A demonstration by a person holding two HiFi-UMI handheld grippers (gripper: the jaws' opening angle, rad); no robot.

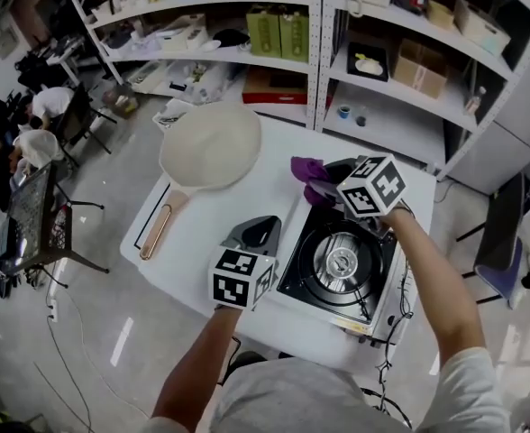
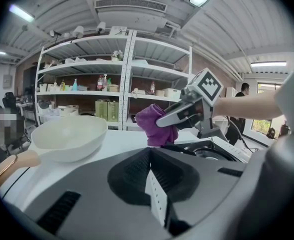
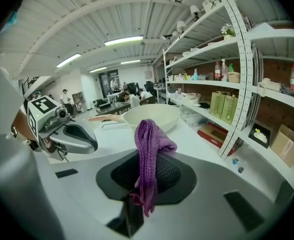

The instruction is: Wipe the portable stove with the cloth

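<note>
At the stove (image 1: pixel 337 269) corner, right tongs (image 1: pixel 322 190) clamp the purple cloth (image 1: pixel 305 168)

Purple cloth (image 1: pixel 306 170), black portable stove (image 1: pixel 303 276), cream pan (image 1: pixel 209 144), white table (image 1: pixel 242 201)

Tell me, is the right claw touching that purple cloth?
Touching. The right gripper view shows the purple cloth pinched in the right claw, its jaws shut on the fabric.
</note>
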